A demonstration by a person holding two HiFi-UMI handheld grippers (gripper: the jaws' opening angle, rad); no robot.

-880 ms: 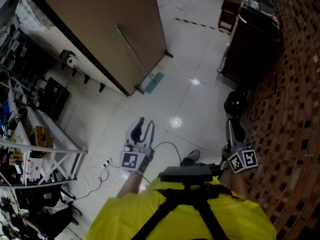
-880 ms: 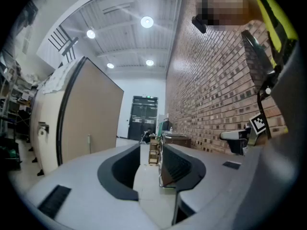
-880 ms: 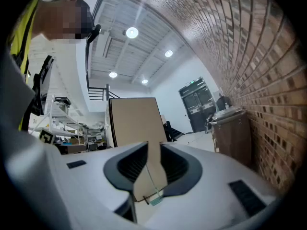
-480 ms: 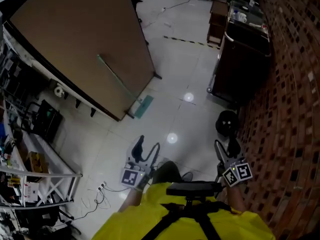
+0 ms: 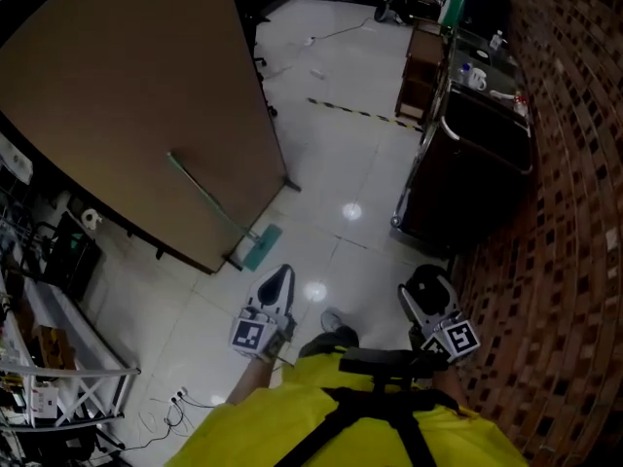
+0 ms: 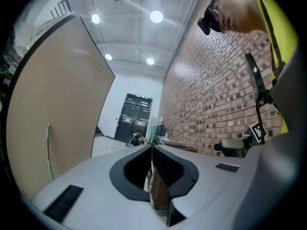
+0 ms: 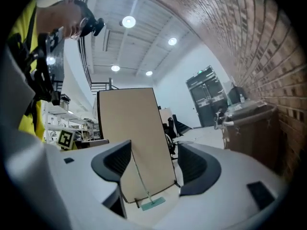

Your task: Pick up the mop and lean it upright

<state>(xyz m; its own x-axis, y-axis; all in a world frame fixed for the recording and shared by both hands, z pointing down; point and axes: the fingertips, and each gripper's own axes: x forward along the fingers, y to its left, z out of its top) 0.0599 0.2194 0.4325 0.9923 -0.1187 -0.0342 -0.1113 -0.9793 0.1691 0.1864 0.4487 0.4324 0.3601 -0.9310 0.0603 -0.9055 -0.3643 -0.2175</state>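
Observation:
The mop leans upright against a large brown board (image 5: pixel 146 86). Its thin green handle (image 5: pixel 204 197) slants down to the teal mop head (image 5: pixel 258 248) on the white tiled floor. My left gripper (image 5: pixel 281 273) is shut and empty, its tips a short way right of and below the mop head. My right gripper (image 5: pixel 426 288) is open and empty, far to the right near the brick wall. In the right gripper view the mop head (image 7: pixel 152 202) and handle (image 7: pixel 139 174) show at a distance between the open jaws (image 7: pixel 153 164). In the left gripper view the handle (image 6: pixel 48 150) shows at far left, past the shut gripper (image 6: pixel 152 150).
A dark cabinet (image 5: pixel 477 163) stands along the brick wall (image 5: pixel 574 183) on the right. A black round object (image 5: pixel 425 277) lies under my right gripper. Cluttered shelves (image 5: pixel 39 290) and a white rack (image 5: pixel 68 387) fill the left. Striped tape (image 5: pixel 350 112) marks the floor ahead.
The whole view has shifted forward: the board and mop now lie closer to both grippers. The left gripper sits nearer the mop head, and the right one now covers the black round object.

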